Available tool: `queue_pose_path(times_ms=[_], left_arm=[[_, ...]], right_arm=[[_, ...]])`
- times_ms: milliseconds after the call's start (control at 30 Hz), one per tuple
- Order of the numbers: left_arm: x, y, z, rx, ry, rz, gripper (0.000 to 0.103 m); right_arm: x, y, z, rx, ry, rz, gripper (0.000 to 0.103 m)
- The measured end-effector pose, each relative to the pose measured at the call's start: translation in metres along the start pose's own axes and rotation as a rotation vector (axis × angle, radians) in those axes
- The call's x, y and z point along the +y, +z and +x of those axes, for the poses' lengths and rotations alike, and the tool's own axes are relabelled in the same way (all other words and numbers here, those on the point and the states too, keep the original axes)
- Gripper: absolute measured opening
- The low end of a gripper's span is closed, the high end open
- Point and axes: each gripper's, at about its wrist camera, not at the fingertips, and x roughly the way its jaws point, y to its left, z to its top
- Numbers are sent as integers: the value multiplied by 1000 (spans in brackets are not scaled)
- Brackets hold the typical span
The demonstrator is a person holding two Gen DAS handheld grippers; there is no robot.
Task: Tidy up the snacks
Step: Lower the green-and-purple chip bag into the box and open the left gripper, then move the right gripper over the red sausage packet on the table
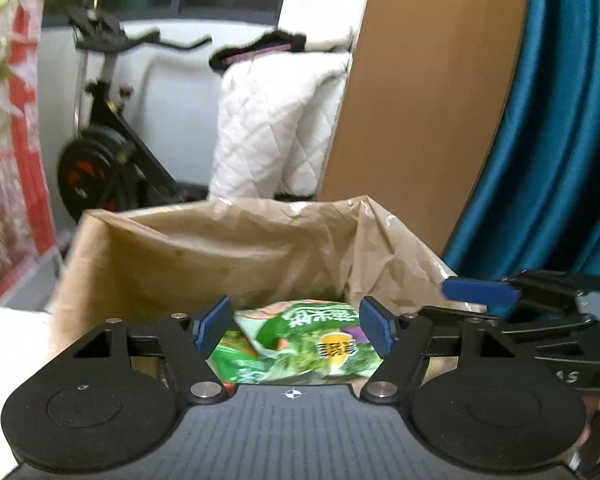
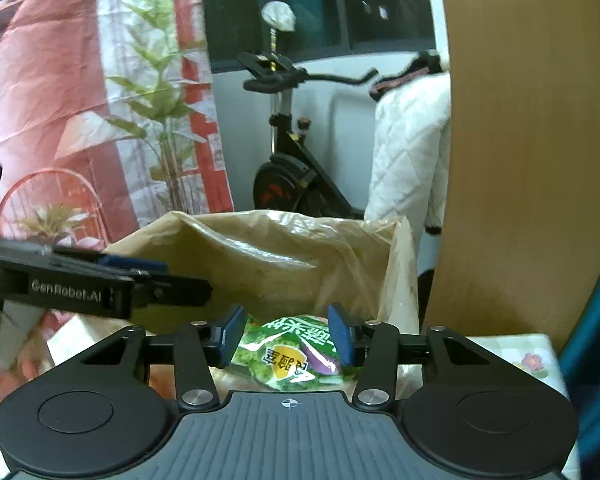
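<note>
The green snack bag (image 1: 300, 344) sits low in the frame's centre, inside the brown paper-lined box (image 1: 204, 248). Both tongs hang over it, left tongs (image 1: 294, 326) spread wide, right tongs (image 2: 286, 334) narrower; neither pad clearly touches it. To do this well, lower straight, close across the crumpled width, avoid pinching the liner. Its long axis seems to run left-right, print facing up.

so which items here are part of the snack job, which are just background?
Job:
green snack packet, between both open grippers
brown paper bag
left gripper
right gripper

Background:
exercise bike
white quilted jacket
blue curtain
wooden panel
</note>
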Motion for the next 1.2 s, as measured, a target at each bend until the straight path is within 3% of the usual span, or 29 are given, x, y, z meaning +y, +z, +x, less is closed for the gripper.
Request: queue_pose_path(times_ms=[133, 367, 567, 900, 1200], left_arm=[[2, -10, -35, -53, 53, 18, 74], [6, -48, -89, -74, 180, 27, 75], [18, -90, -111, -42, 169, -78, 75], [38, -140, -122, 27, 204, -159, 75], [48, -167, -115, 90, 177, -224, 73]], right_arm=[[19, -11, -32, -43, 12, -24, 49], [51, -51, -61, -41, 27, -23, 52], [74, -96, -64, 9, 43, 13, 52], [98, -164, -55, 165, 63, 61, 53], [99, -194, -55, 229, 23, 33, 53]])
